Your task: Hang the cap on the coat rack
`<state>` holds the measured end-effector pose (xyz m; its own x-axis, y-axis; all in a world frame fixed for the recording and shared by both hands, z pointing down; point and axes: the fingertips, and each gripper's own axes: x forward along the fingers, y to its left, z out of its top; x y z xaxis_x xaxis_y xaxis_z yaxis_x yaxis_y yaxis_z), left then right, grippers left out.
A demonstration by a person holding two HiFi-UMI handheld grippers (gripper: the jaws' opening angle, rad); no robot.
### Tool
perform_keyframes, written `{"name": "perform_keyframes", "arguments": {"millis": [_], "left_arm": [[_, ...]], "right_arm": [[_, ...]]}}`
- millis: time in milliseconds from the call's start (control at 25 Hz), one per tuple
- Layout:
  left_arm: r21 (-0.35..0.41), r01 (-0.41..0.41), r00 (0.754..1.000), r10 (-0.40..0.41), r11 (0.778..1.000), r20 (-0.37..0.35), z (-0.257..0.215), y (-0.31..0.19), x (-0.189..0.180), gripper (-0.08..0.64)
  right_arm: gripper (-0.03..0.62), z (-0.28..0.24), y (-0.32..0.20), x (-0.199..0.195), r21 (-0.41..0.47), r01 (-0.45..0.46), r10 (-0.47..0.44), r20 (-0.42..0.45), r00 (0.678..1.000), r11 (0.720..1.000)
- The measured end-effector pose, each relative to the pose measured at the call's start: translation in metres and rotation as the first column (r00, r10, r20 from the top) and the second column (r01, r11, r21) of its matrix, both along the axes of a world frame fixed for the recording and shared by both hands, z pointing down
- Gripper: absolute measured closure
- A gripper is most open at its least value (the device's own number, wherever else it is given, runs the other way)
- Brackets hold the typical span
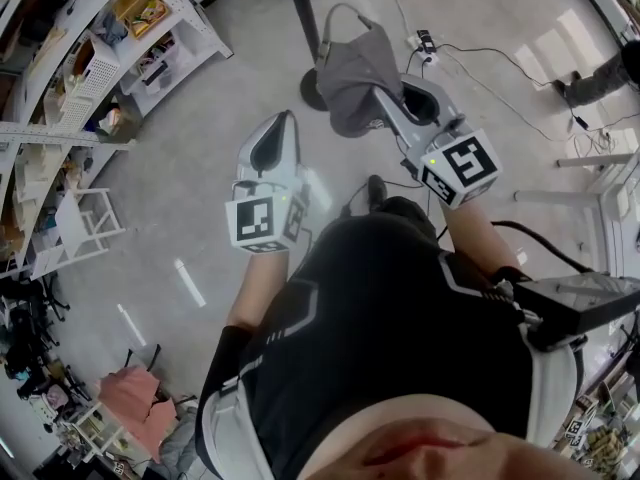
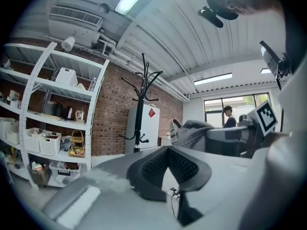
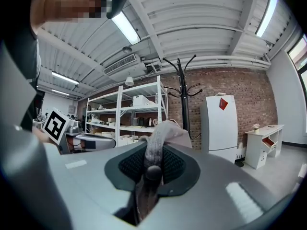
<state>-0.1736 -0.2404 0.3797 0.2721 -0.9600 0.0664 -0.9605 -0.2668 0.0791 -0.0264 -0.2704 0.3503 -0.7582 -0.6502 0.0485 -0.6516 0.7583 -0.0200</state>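
My right gripper point(image 1: 388, 100) is shut on a grey cap point(image 1: 355, 73), which hangs from its jaws above the floor, close to the coat rack's black pole point(image 1: 303, 13) and round base. In the right gripper view the cap's fabric point(image 3: 162, 135) is pinched between the pads, and the black coat rack point(image 3: 183, 97) stands upright behind it with bare hooks. My left gripper point(image 1: 287, 120) is lower left of the cap, jaws together, holding nothing. Its own view shows the coat rack point(image 2: 142, 99) ahead and the cap point(image 2: 192, 130) to the right.
White shelving point(image 1: 120, 38) full of baskets and boxes lines the left wall. A white cabinet point(image 3: 219, 123) stands against the brick wall behind the rack. Cables and a power strip point(image 1: 425, 40) lie on the floor beyond it. A person point(image 2: 229, 116) stands by the window.
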Motion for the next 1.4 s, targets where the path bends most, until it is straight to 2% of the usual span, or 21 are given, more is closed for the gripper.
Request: {"name": "perform_keyframes", "arguments": {"millis": [320,560,720,1080,1400], "left_arm": [[-0.017,0.049,0.998,-0.048,0.999,0.039,-0.009,-0.064,0.022,0.558],[-0.027,0.065,0.997,-0.064,0.998,0.049,-0.014,-0.092,0.039,0.558],[-0.022,0.07,0.996,-0.068,0.997,0.053,-0.015,-0.103,0.03,0.558],[0.003,-0.006,1.0,0.006,1.0,0.029,-0.022,-0.14,-0.002,0.558],[0.01,-0.023,1.0,0.023,1.0,0.011,-0.02,-0.168,-0.029,0.558]], "right_arm": [[0.531,-0.004,-0.065,0.018,0.007,0.066,-0.066,0.034,0.997,0.998],[0.531,-0.004,-0.096,0.03,0.009,0.084,-0.084,0.032,0.996,0.996],[0.531,0.0,-0.107,0.02,0.004,0.08,-0.08,0.031,0.996,0.997],[0.531,-0.007,-0.136,-0.02,0.011,0.029,-0.029,0.008,1.0,1.0],[0.531,-0.003,-0.163,-0.048,0.007,0.01,-0.01,-0.023,1.0,1.0]]}}
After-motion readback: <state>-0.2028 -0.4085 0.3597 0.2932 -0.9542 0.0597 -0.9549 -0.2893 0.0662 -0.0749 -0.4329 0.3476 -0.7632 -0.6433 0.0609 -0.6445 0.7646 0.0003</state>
